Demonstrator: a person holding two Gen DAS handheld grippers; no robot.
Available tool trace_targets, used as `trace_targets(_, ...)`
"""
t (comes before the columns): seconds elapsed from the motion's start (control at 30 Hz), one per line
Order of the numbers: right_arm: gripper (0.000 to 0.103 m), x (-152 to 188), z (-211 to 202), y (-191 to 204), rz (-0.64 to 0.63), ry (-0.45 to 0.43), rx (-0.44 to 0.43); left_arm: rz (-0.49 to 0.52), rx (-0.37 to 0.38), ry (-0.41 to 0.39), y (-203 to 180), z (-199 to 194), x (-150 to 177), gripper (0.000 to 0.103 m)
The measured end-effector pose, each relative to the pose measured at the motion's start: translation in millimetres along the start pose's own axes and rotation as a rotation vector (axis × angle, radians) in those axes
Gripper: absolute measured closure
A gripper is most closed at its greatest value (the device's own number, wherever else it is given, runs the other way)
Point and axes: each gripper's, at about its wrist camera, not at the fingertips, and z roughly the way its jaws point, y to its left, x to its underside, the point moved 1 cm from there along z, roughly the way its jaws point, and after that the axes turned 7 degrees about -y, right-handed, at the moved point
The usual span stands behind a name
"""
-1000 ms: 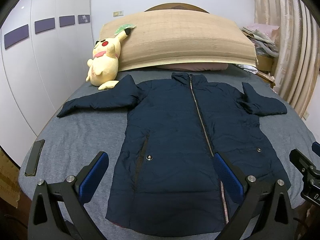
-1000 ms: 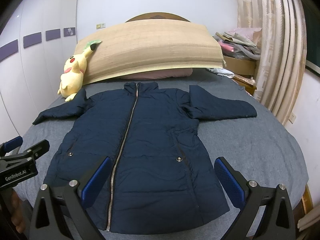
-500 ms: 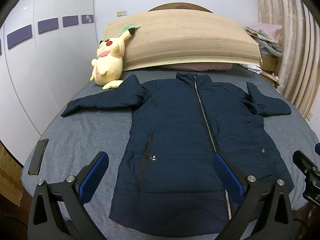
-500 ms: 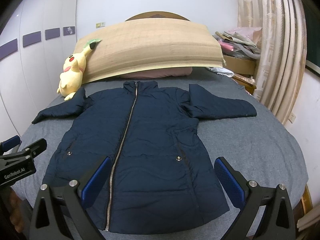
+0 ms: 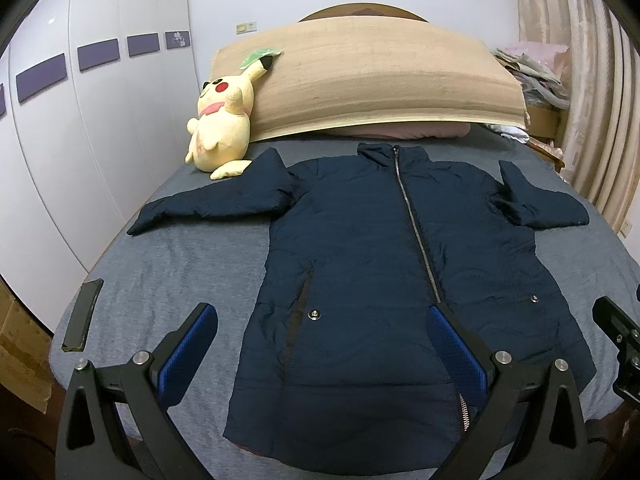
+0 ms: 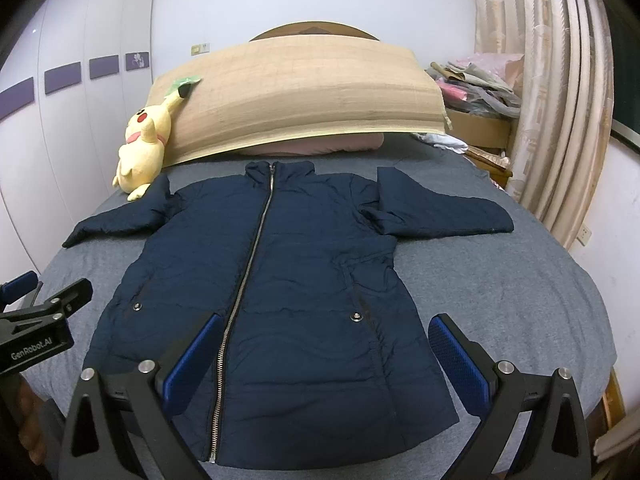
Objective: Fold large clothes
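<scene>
The navy jacket [image 5: 384, 264] lies flat on the bed [image 5: 168, 272], zipped, beyond both tongs, left [image 5: 320, 344] and right [image 6: 326, 354], each spread apart and holding nothing.

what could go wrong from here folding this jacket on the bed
Three risks, judging by the layout:
1. The plush toy touches the jacket's left sleeve; lifting that sleeve could drag or topple it.
2. The jacket looks puffy and slick, so folds may spring open or slip from the open left hand-held gripper or right hand-held gripper.
3. The dark flat object lies near the bed edge; a sweeping arm could knock it off.
</scene>
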Motion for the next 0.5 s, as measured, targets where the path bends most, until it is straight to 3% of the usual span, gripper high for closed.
trace_targets(0.5, 0.0, 1.8, 9.6, 0.0, 0.005, 0.017, -0.002, 0.007, -0.002, 0.008, -0.2, 4.6, 1.1, 0.0)
